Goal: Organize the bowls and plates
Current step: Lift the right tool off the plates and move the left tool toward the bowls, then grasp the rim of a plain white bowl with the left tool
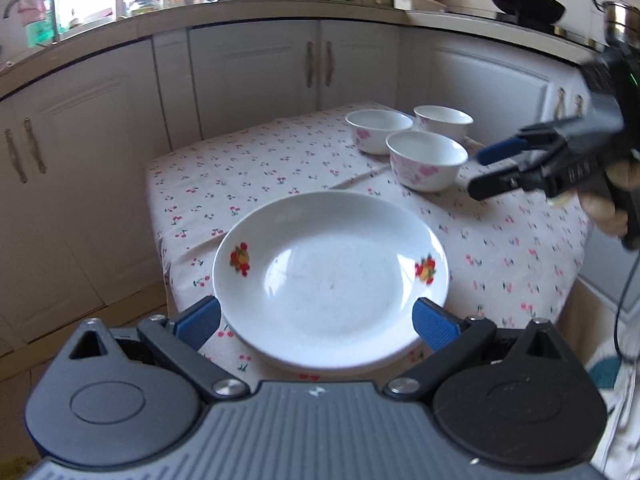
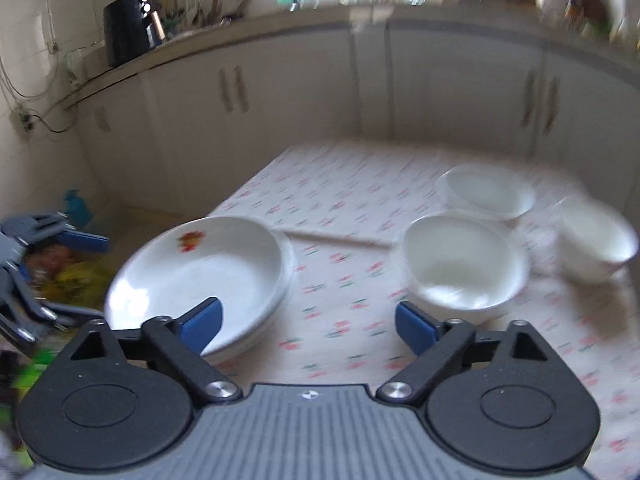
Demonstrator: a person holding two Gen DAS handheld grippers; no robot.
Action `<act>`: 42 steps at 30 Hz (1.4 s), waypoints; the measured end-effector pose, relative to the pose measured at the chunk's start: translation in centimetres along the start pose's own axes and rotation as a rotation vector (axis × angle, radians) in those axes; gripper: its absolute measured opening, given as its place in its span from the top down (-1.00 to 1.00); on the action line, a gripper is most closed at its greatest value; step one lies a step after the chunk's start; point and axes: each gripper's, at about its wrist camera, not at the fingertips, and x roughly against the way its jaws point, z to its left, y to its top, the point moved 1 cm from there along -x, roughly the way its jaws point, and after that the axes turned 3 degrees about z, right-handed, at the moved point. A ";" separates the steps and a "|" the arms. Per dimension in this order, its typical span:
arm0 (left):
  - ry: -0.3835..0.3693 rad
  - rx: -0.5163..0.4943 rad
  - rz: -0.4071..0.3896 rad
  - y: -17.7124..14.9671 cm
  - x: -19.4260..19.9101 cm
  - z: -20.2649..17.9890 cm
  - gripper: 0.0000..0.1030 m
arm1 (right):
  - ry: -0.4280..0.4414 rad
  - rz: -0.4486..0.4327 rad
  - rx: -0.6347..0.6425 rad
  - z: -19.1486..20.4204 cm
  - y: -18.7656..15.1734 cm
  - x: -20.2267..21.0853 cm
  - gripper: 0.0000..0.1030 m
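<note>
A stack of white plates with fruit prints (image 1: 328, 276) (image 2: 200, 276) lies at the near left of the table. Three white bowls with pink flowers stand apart at the far right: one nearest (image 1: 426, 166) (image 2: 464, 264) and two behind it (image 1: 378, 130) (image 1: 442, 120). My left gripper (image 1: 316, 324) (image 2: 80, 276) is open, just off the near rim of the plates and not touching them. My right gripper (image 2: 308, 326) (image 1: 486, 170) is open with nothing between its fingers. It hangs over the cloth between the plates and the nearest bowl. The right wrist view is blurred.
The small table wears a cherry-print cloth (image 1: 280, 168) with a raised fold line across it. White cabinets (image 1: 256, 72) and a cluttered counter wrap around behind. A black wok (image 1: 524, 4) sits at the far right. Bags lie on the floor left of the table (image 2: 68, 276).
</note>
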 end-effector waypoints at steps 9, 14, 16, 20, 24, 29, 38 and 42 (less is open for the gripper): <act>-0.024 0.045 0.026 5.1 -1.9 -2.4 -0.98 | -0.250 -0.108 0.070 -1.8 -2.9 0.4 -0.99; -0.016 -0.004 0.052 8.1 -4.0 -4.6 -0.99 | -0.256 -0.089 0.057 -2.7 -3.7 0.3 -1.00; -0.011 -0.028 0.063 9.0 -4.9 -5.6 -0.99 | -0.255 -0.088 0.048 -3.2 -3.8 0.3 -1.00; -0.001 -0.058 0.099 10.9 -7.0 -7.5 -0.99 | -0.224 -0.071 0.004 -4.4 -3.7 -0.1 -1.00; 0.000 -0.081 0.130 12.4 -9.4 -9.2 -0.99 | -0.216 -0.055 -0.016 -5.2 -3.6 -0.4 -1.00; 0.013 -0.085 0.157 14.2 -12.3 -10.3 -0.99 | -0.210 -0.040 -0.033 -6.2 -3.2 -0.9 -1.00; 0.005 -0.075 0.171 16.9 -16.1 -11.0 -0.99 | -0.181 -0.048 -0.041 -7.4 -2.5 -1.5 -1.00; -0.014 -0.073 0.190 17.8 -18.3 -11.1 -0.99 | -0.180 -0.041 -0.055 -7.5 -2.1 -2.7 -1.00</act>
